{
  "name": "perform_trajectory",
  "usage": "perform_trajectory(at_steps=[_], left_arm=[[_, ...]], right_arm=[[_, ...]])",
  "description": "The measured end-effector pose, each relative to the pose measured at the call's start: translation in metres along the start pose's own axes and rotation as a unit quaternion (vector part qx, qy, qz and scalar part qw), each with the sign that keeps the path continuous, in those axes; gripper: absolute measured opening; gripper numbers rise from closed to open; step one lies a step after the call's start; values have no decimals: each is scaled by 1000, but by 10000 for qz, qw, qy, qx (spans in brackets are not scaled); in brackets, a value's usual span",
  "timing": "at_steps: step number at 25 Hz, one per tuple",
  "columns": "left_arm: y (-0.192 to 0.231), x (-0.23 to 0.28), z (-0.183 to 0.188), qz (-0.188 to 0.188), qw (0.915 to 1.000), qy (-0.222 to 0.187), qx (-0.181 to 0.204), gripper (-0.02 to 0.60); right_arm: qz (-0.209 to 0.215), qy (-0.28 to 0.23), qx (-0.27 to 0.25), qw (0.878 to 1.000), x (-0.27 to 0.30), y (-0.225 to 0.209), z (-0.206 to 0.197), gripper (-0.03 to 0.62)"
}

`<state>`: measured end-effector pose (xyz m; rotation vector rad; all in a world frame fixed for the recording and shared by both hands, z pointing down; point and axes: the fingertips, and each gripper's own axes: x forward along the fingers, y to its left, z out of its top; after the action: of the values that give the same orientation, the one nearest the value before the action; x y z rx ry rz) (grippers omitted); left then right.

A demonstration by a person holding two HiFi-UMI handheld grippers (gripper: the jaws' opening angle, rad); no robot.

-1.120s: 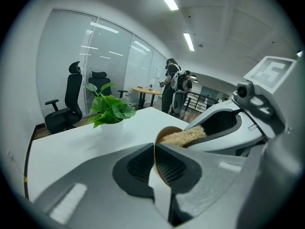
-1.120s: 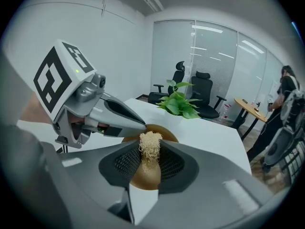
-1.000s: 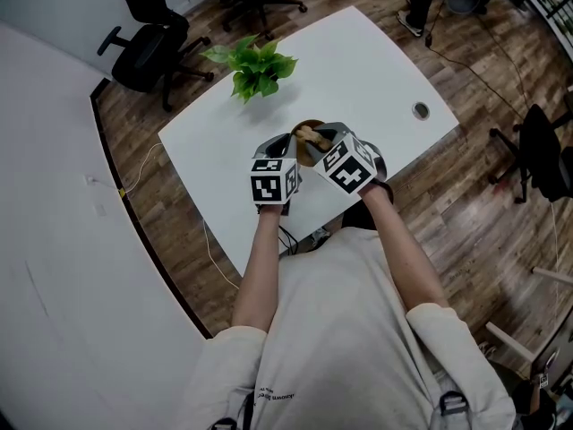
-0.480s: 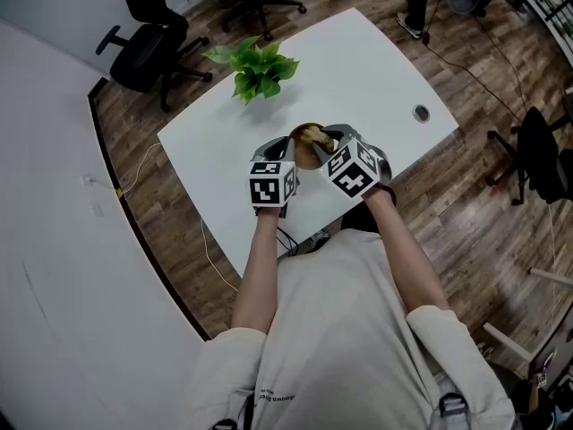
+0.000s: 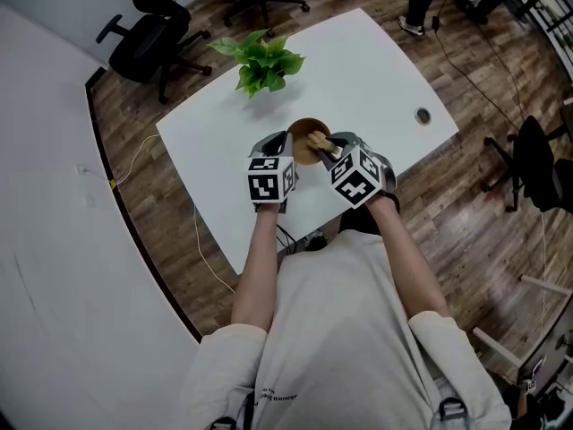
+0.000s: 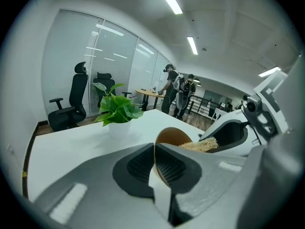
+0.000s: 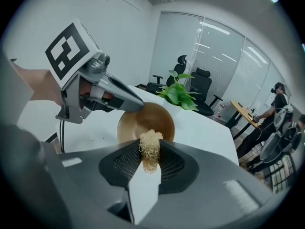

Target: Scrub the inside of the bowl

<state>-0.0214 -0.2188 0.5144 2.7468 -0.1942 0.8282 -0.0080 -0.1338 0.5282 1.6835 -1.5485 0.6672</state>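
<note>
The left gripper (image 6: pixel 155 149) is clenched on the rim of the brown bowl (image 6: pixel 174 136), the thin wall pinched between its two pads, so the bowl hangs tipped on edge with its hollow turned toward the other tool. The right gripper (image 7: pixel 151 150) is closed on a tuft of pale, straw-like scrubber (image 7: pixel 151 146), and the fibres poke out past its jaws into the mouth of the bowl, against the inner wall. From the right gripper view the left gripper's grey nose lies across the upper left of the rim and covers that part of it.

Looking from above, the two marker cubes (image 5: pixel 271 179) sit side by side and hide most of both jaws; only the far half of the bowl shows beyond them. It is held over the near side of the white table (image 5: pixel 376 61); I cannot tell whether it touches the top. A potted plant (image 5: pixel 262 64) stands well behind it, and a round cable port (image 5: pixel 423 113) sits off to the right. Black office chairs (image 5: pixel 148 43) stand past the far corner, and people (image 6: pixel 175 87) stand at another desk in the distance.
</note>
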Motion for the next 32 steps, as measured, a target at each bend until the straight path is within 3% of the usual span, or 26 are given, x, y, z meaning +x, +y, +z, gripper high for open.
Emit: perform_trajectory(at_steps=[16,23,32], left_arm=[[-2,-9,-28,46,9995,36,-313,14],[-10,-9,-44,-13,9990,94,-430,14],[-15,0,-48,-94,9993,203,-303,12]], right_arm=[[561,-179,18,9983,12,54,12,118],[444,-270,128,9986,14,47,15,118],[137,-337,373,9986,4,14,6,120]])
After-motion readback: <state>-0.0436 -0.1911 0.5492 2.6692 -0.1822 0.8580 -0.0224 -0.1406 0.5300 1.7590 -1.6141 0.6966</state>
